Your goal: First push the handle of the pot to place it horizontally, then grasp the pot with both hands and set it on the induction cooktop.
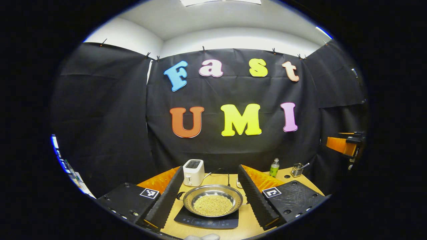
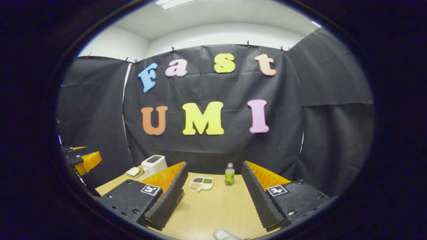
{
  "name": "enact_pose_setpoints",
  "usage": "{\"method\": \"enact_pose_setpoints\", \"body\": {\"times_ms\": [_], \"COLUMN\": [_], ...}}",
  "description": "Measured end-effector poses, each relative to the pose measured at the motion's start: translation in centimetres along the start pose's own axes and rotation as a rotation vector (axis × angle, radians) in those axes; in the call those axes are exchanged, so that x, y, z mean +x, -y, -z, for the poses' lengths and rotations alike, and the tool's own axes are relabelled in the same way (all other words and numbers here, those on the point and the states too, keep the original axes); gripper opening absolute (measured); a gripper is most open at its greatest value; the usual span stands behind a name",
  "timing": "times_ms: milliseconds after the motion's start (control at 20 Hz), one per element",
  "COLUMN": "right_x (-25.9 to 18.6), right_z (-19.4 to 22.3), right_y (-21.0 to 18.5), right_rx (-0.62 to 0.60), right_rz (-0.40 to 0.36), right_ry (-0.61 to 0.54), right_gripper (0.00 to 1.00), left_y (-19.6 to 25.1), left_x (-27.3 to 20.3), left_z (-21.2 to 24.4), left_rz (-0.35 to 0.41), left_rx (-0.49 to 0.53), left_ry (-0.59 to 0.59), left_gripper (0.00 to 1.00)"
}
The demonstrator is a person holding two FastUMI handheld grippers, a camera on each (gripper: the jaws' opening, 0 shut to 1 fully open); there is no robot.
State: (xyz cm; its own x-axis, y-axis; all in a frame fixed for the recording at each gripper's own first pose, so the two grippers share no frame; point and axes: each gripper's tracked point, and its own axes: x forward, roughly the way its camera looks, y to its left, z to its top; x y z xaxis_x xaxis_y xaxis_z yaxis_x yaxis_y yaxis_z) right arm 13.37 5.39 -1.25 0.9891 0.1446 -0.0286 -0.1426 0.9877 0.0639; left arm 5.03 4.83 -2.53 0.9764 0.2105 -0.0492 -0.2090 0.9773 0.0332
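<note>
Left tongs [image 1: 213, 200] wide apart, empty, framing pot [image 1: 212, 200] on cooktop [image 1: 206, 220]; right tongs [image 2: 213, 200] wide apart, empty, above bare surface [image 2: 213, 206].

text: none legible | bottle [image 2: 229, 176] label: too small, perhaps print

- Left claw [image 1: 211, 200]: two long fingers [image 1: 166, 196] with ribbed, sawtooth inner faces, each mounted on a flat black plate.
- Each plate carries a small square black-and-white marker [image 1: 149, 193] and several round screw heads near its outer edge.
- Right claw [image 2: 213, 203]: the same build, with ribbed fingers [image 2: 168, 196], textured black plates, one square marker [image 2: 277, 190] per plate, and screws along the rims.
- In the left gripper view the other claw [image 1: 345, 145] shows at the far right edge, with a black bracket on top.
- In the right gripper view the other claw [image 2: 81, 160] shows at the left edge, with black fittings.
</note>
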Motion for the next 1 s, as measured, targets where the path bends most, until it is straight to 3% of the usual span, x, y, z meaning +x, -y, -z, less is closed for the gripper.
{"method": "enact_pose_setpoints", "body": {"times_ms": [450,1000], "right_x": [-5.9,-8.0], "right_z": [0.6,1.2], "right_y": [5.5,10.0], "right_rx": [0.056,0.069], "right_rz": [0.012,0.046], "right_ry": [0.005,0.012], "right_gripper": [1.00,0.96], "left_y": [6.4,12.0], "left_x": [-4.3,-5.8], "left_z": [-2.4,-2.6], "left_rz": [0.052,0.099], "left_rx": [0.004,0.010], "left_ry": [0.038,0.039], "left_gripper": [0.96,0.96]}}
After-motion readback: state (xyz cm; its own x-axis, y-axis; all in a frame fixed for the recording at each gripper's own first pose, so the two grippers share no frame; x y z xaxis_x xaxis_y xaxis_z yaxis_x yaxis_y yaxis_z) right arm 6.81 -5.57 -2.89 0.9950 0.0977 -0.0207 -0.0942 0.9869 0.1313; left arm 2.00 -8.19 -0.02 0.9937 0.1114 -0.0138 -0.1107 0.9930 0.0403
